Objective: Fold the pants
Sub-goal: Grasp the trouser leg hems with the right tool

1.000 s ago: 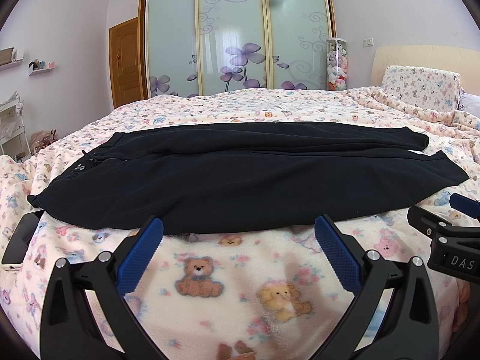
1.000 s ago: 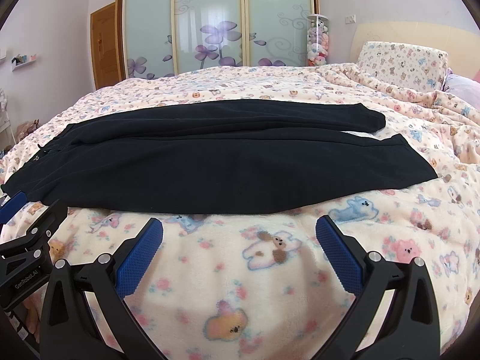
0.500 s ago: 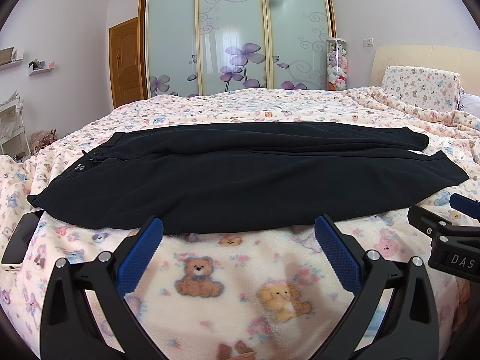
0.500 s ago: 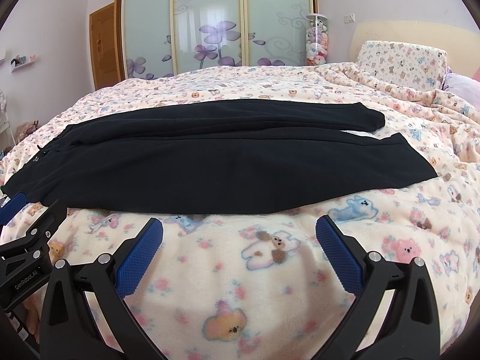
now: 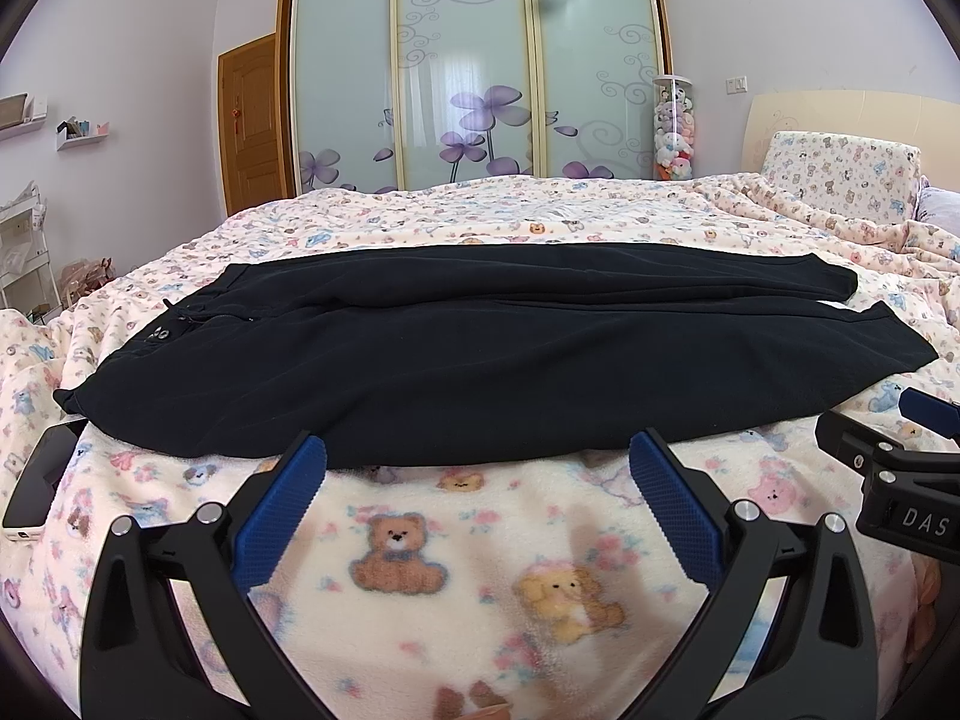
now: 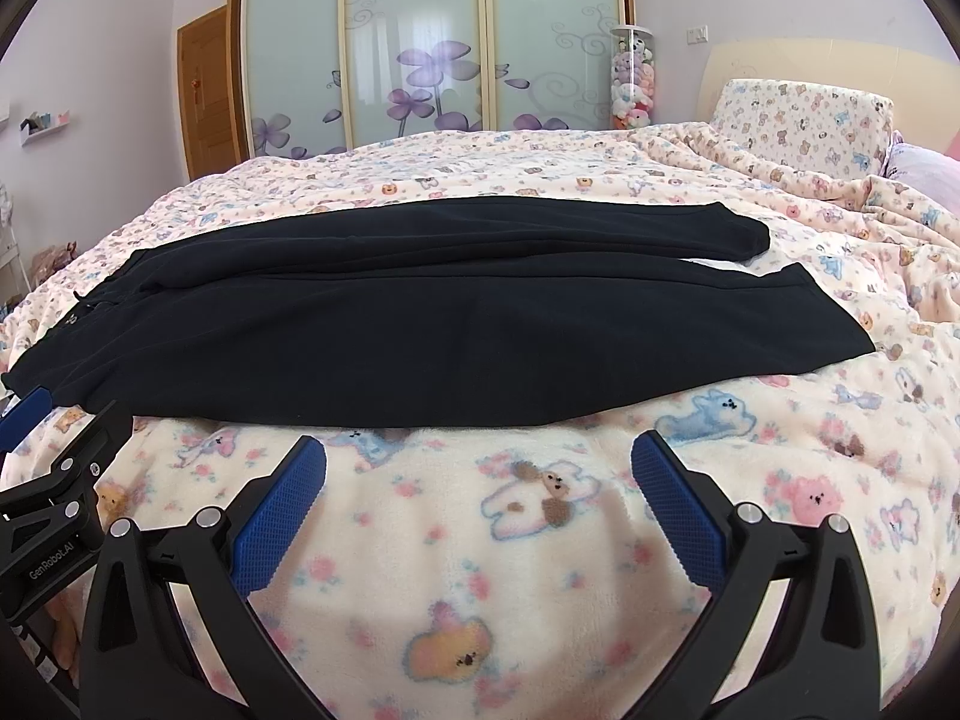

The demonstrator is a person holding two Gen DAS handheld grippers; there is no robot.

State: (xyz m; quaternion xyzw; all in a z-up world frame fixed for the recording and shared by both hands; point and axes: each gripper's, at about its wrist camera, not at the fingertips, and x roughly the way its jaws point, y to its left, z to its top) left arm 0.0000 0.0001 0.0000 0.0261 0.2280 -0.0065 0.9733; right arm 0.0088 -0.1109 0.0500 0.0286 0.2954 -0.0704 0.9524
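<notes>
Left wrist view: my left claw (image 5: pixel 477 498) hangs spread and empty, short of the long black fleece pants (image 5: pixel 480 354) lying flat across the teddy-print blanket bed (image 5: pixel 480 570); I might pinch blanket.
Right wrist view: my right claw (image 6: pixel 478 498) gapes empty too; uneven grabs would skew the fold.

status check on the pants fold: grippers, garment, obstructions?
Left gripper and right gripper open, empty, short of the hem. Black pants flat on blanket, unfolded. Phone partly under the waistband corner.
</notes>
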